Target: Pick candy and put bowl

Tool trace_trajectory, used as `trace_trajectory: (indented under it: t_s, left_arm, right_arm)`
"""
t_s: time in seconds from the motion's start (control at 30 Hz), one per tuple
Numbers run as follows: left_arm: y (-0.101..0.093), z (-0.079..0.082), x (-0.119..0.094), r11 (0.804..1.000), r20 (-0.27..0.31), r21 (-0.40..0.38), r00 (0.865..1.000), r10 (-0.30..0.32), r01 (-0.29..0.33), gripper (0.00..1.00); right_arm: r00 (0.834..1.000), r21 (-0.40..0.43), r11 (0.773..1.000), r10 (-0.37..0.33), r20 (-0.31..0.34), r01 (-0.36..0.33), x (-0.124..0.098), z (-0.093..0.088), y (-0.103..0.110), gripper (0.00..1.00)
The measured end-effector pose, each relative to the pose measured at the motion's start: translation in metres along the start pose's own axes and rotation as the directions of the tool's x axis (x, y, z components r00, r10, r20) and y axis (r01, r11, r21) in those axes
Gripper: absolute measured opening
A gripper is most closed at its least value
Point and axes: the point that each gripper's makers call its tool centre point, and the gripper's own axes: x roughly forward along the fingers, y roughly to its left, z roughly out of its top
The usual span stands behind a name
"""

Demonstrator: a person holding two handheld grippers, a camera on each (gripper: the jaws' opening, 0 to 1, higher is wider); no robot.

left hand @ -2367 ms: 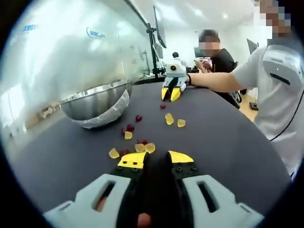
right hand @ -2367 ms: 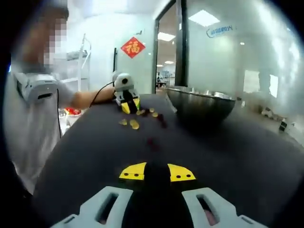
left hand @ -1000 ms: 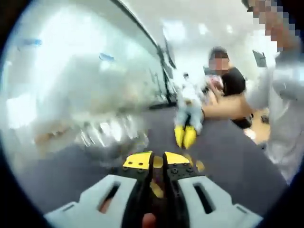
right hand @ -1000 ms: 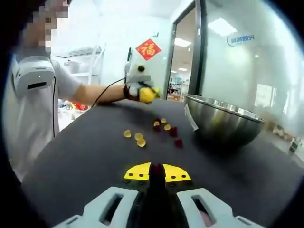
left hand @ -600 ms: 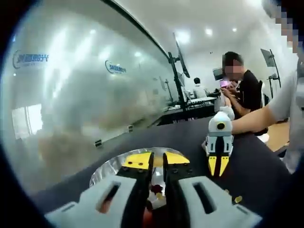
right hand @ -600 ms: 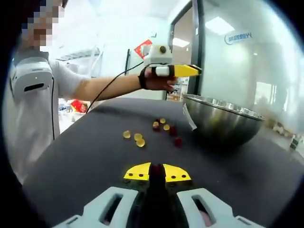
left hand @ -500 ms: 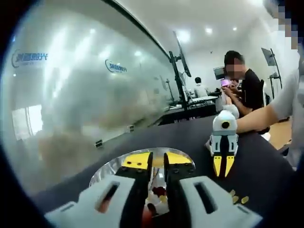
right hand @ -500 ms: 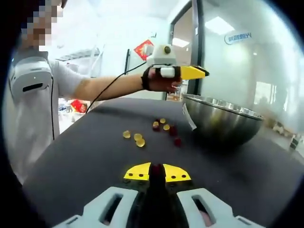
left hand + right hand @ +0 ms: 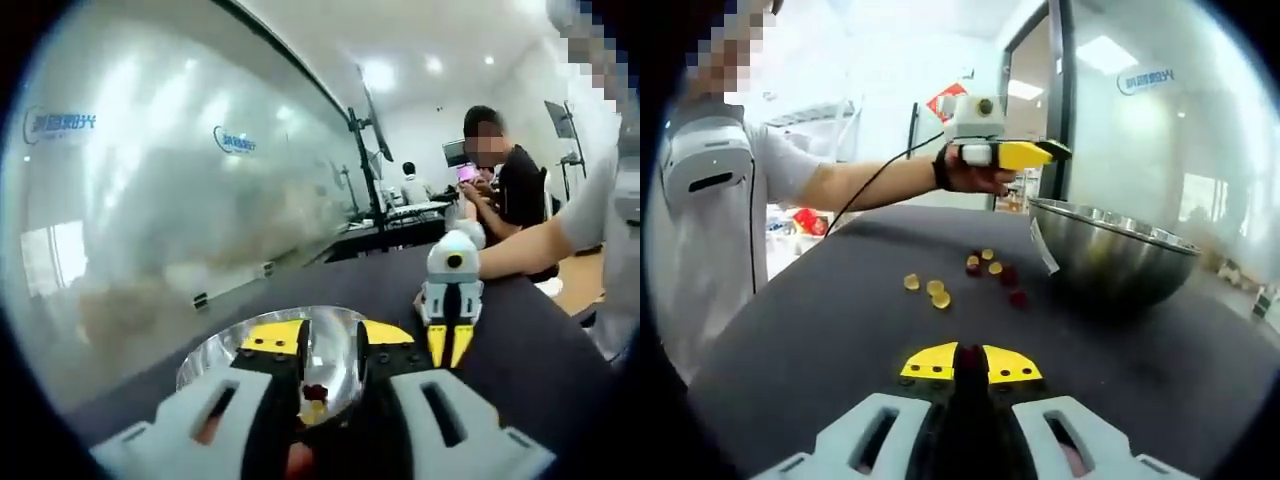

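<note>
A wide dark table point(image 9: 820, 330) is being shown in the right gripper view, with a frosted glass wall point(image 9: 150, 190) being seen beyond it in the left gripper view. On the table a steel bowl point(image 9: 1110, 255) is being kept upright, well ahead and to the right of the right gripper point(image 9: 970, 362).

The left gripper point(image 9: 330, 345) is being held above that same bowl point(image 9: 330, 350), whose shiny inside is being framed between its jaws. Those jaws are being held apart, and small candies, red and yellow, are being seen low in the gap between them; whether they are lying in the bowl or falling toward it cannot be told. From the right gripper view, the left gripper point(image 9: 1035, 153) is being seen raised over the bowl's near rim, its yellow tips being pointed toward the bowl.

The right gripper's jaws are being pressed together on a dark red candy point(image 9: 968, 358), which is being held at the tips just above the table. For this piece the bowl is lying forward and to the right, so a lift and a swing that way are being called for, it is judged; the bowl's rim is being occupied by the left gripper, which is the nearer of the two.

Loose candies point(image 9: 940, 292), yellow and red, are being left scattered on the table between the right gripper and the bowl, near its base.
</note>
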Motion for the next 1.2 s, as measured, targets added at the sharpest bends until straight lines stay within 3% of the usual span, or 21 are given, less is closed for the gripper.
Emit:
trace_trajectory:
  t_s: [0.1, 0.3, 0.37, 0.4, 0.43, 0.47, 0.5, 0.57, 0.63, 0.73, 0.8, 0.83, 0.9, 1.0, 1.1, 1.17, 1.2]
  left_arm:
    - [-0.031, -0.018, -0.023, 0.999, -0.033, 0.009, 0.998, -0.049, 0.049, 0.14]
    - [-0.069, -0.059, -0.054, 0.991, -0.090, -0.070, 0.989, -0.119, 0.113, 0.15]
    - [-0.079, -0.076, -0.060, 0.986, -0.126, -0.081, 0.980, -0.155, 0.146, 0.15]
    - [-0.078, -0.082, -0.060, 0.984, -0.115, -0.112, 0.982, -0.150, 0.137, 0.14]
    - [-0.074, -0.094, -0.058, 0.978, -0.140, -0.176, 0.981, -0.136, 0.111, 0.14]
    - [-0.072, -0.108, -0.058, 0.985, -0.223, -0.133, 0.965, -0.135, 0.107, 0.14]
    - [-0.072, -0.110, -0.054, 0.989, -0.215, -0.077, 0.967, -0.140, 0.126, 0.13]
    - [-0.076, -0.111, -0.054, 0.985, -0.219, -0.108, 0.964, -0.153, 0.132, 0.13]
    - [-0.081, -0.106, -0.057, 0.982, -0.199, -0.108, 0.965, -0.172, 0.153, 0.13]
    - [-0.084, -0.108, -0.057, 0.980, -0.205, -0.101, 0.960, -0.190, 0.172, 0.13]
    - [-0.084, -0.109, -0.057, 0.980, -0.209, -0.105, 0.959, -0.191, 0.172, 0.13]
    - [-0.084, -0.108, -0.058, 0.979, -0.208, -0.106, 0.959, -0.193, 0.174, 0.09]
    - [-0.086, -0.109, -0.059, 0.978, -0.214, -0.091, 0.956, -0.201, 0.186, 0.05]
    - [-0.090, -0.110, -0.059, 0.977, -0.224, -0.073, 0.951, -0.211, 0.199, 0.04]
    - [-0.090, -0.111, -0.059, 0.977, -0.229, -0.067, 0.950, -0.212, 0.202, 0.04]
    - [-0.093, -0.110, -0.061, 0.972, -0.229, -0.061, 0.945, -0.234, 0.226, 0.00]
    - [-0.097, -0.111, -0.063, 0.967, -0.236, -0.069, 0.938, -0.256, 0.246, 0.00]
  right_arm:
    - [1.000, 0.000, 1.000, -0.002, -0.001, 0.002, 0.001, 0.000, 0.000, 0.03]
    - [1.000, -0.025, 1.000, 0.000, -0.009, 0.000, 0.001, 0.004, 0.006, 0.03]
    - [1.000, -0.033, 0.999, -0.003, -0.002, 0.003, -0.001, 0.007, 0.005, 0.04]
    - [1.000, -0.025, 1.000, -0.003, 0.021, 0.003, -0.002, 0.012, 0.005, 0.04]
    - [0.995, -0.019, 1.000, 0.015, 0.095, -0.013, -0.004, 0.027, 0.007, 0.04]
    - [0.990, -0.002, 1.000, 0.013, 0.139, -0.013, -0.009, 0.037, 0.005, 0.04]
    - [0.981, -0.002, 1.000, -0.023, 0.194, 0.023, -0.016, 0.054, -0.004, 0.04]
    - [0.968, -0.027, 0.995, -0.083, 0.236, 0.092, -0.025, 0.077, -0.019, 0.04]
    - [0.959, -0.048, 0.982, -0.168, 0.229, 0.183, -0.032, 0.091, -0.043, 0.03]
    - [0.931, 0.022, 0.963, -0.265, 0.249, 0.268, -0.036, 0.116, -0.081, 0.03]
    - [0.917, -0.002, 0.940, -0.333, 0.221, 0.342, -0.030, 0.126, -0.103, 0.04]
    - [0.909, -0.004, 0.930, -0.357, 0.213, 0.366, -0.028, 0.129, -0.111, 0.04]
    - [0.908, 0.041, 0.938, -0.342, 0.243, 0.343, -0.016, 0.144, -0.120, 0.04]
    - [0.902, 0.063, 0.926, -0.376, 0.215, 0.371, 0.000, 0.146, -0.137, 0.04]
    - [0.908, 0.089, 0.925, -0.379, 0.179, 0.369, 0.017, 0.137, -0.146, 0.05]
    - [0.893, 0.028, 0.903, -0.429, 0.137, 0.429, 0.020, 0.126, -0.155, 0.05]
    - [0.901, 0.033, 0.912, -0.410, 0.144, 0.409, 0.025, 0.124, -0.152, 0.07]
